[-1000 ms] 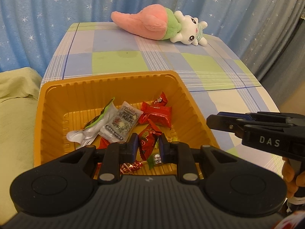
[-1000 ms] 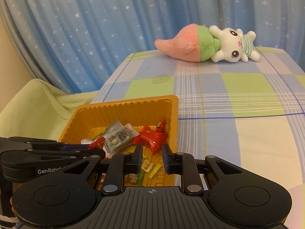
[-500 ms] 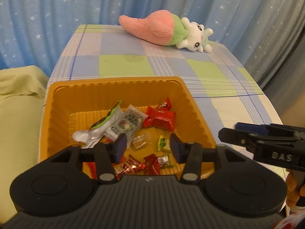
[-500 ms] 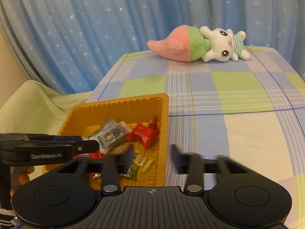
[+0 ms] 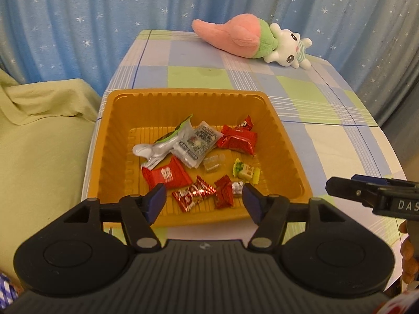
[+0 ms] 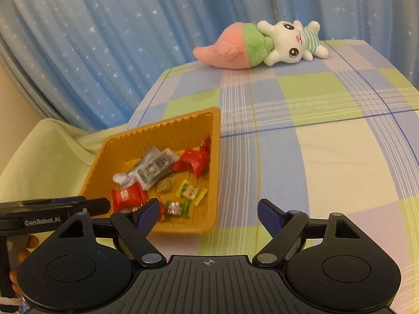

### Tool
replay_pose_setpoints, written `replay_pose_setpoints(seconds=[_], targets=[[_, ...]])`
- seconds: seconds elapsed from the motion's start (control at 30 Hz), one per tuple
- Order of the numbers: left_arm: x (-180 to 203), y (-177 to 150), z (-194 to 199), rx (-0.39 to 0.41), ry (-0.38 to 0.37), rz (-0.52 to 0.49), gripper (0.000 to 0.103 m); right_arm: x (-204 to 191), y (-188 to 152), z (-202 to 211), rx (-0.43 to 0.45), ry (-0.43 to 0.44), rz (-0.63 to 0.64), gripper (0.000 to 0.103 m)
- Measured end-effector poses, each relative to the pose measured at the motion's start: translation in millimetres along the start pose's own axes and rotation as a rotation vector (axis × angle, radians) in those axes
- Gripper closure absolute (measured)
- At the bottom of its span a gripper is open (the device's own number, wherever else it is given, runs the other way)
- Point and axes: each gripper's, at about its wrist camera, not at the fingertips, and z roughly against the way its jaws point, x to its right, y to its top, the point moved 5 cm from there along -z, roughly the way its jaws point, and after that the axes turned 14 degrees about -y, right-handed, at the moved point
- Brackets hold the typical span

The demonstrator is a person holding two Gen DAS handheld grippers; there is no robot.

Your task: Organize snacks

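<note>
Blue star-print curtains (image 5: 78, 26) closed off the back of the scene; in front of them stood a table under a pastel checked cloth (image 6: 327, 157), with a plush rabbit (image 6: 262, 44) lying at its far edge. We noted an orange ribbed tray (image 5: 115, 141) at the near left corner of the table, holding all the snacks we could see: a silver pouch (image 5: 157, 149), a grey sachet (image 5: 199, 144), red packets (image 5: 238, 138), a red wrapper with white print (image 5: 167, 175), a yellow-green candy (image 5: 246, 170) and small foil sweets (image 5: 193, 193).

Our left gripper (image 5: 204, 201) hung at the tray's near rim with its jaws spread wide and empty, the foil sweets lying just ahead of the gap and below it. Our right gripper (image 6: 208, 213) was likewise spread and empty, placed beside the tray's right wall, over bare cloth; its left fingertip overlapped the tray's near corner in the right wrist view.

Risks, as we judged them: the tray looked light, so a finger catching its rim could slide or tip it off the table corner. The sweets lay crowded, so a closing pinch might take two wrappers or skid off slick foil.
</note>
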Motion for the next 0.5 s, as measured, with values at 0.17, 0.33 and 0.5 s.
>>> replay_pose_setpoints(seconds=[0.17, 0.33, 0.5], targets=[[20.8, -17.9, 14.5, 0.007, 0.02, 0.012, 0.036, 6.8, -15.8, 13.7, -0.01, -0.003, 0.048, 0.018], [45.3, -43.3, 24.2, -0.004, 0.038, 0.026, 0.035, 18.3, -37.0, 27.0, -0.023, -0.005, 0.081, 0.017], [73.2, -69.0, 29.9, -0.023, 0.048, 0.018, 0.035, 33.0, -55.4, 43.3, -0.032, -0.006, 0.096, 0.016]])
